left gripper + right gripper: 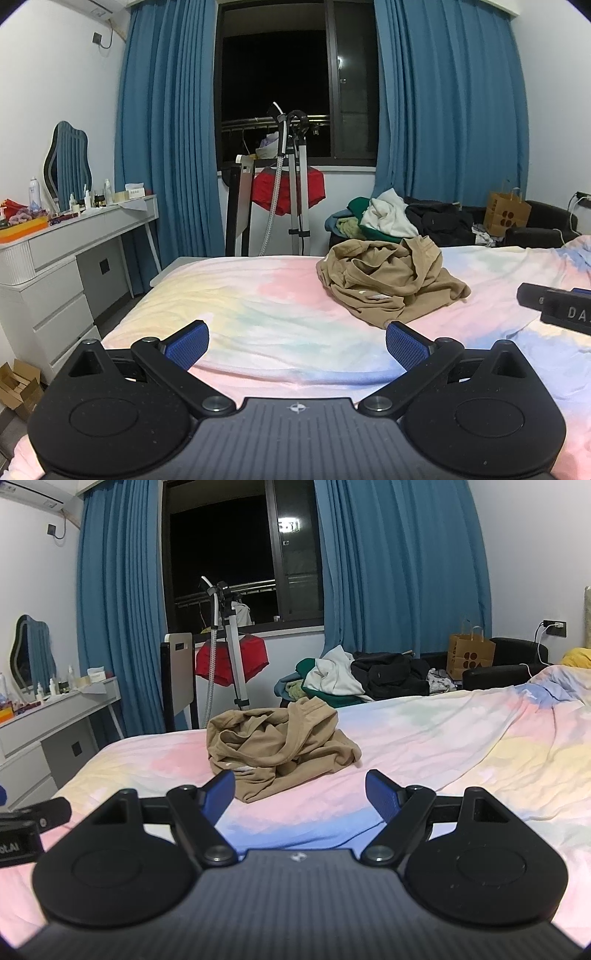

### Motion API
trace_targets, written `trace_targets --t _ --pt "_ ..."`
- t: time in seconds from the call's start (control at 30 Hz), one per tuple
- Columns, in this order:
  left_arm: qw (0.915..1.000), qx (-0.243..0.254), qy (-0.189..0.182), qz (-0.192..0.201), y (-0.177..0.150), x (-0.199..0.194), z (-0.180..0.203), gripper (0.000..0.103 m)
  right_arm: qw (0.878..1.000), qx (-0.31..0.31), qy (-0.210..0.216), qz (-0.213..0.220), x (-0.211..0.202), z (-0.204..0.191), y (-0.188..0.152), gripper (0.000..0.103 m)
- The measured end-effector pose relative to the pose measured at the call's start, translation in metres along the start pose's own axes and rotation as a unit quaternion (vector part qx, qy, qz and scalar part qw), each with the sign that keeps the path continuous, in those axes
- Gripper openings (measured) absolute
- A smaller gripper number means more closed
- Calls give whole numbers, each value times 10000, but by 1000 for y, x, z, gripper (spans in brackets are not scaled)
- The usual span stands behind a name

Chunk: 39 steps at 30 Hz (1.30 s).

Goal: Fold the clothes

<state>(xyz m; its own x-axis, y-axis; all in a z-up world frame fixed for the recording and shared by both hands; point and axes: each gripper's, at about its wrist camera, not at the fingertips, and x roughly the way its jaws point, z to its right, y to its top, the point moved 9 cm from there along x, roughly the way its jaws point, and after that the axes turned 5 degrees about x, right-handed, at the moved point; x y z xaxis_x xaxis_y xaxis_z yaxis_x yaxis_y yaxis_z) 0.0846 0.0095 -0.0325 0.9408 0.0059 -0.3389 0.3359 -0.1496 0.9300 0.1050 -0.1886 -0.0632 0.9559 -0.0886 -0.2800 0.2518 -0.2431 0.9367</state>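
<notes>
Though the task is folding, nothing on view has been folded yet; the lines below run from the biggest thing down.

Bed: spread with a pastel tie-dye sheet, it is the working surface, and most of it lies bare around the one garment on it.

Heap behind the bed: green, white and black clothes piled on a dark sofa past the far edge, all unfolded; whether they belong to this job I cannot tell.

Tan garment: crumpled in a loose mound on the bed toward its far edge, no edge or sleeve laid out, nobody touching it. It sits ahead of both tools and well apart from them.

Left gripper: jaws spread wide, nothing between the blue pads, hovering low over the sheet and aimed slightly down; the garment lies ahead and to its right.

Right gripper: jaws likewise spread and empty, with the garment almost straight ahead.

Done: by my reading, nothing.

Left: reach the tan garment, lift and shake it flat, then make every fold; possibly the heap afterwards.
</notes>
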Motion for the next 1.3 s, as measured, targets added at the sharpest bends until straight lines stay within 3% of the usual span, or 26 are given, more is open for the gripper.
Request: trace_targets --t 0.43,0.63,1.03,1.17,1.3 --pt "9999 -24 88 146 -12 11 0 103 9998 105 104 -105 3 5 -3 80" --pt "9997 -33 154 208 -17 12 -3 103 9987 437 214 -161 5 15 -3 80" --pt "9999 64 78 79 -29 23 3 103 9988 453 196 -34 2 23 4 80" --pt "9998 180 -107 35 -26 35 11 103 9990 421 153 -11 1 27 6 80" --pt "9985 443 -296 82 -3 61 22 103 9989 454 112 18 0 31 7 80"
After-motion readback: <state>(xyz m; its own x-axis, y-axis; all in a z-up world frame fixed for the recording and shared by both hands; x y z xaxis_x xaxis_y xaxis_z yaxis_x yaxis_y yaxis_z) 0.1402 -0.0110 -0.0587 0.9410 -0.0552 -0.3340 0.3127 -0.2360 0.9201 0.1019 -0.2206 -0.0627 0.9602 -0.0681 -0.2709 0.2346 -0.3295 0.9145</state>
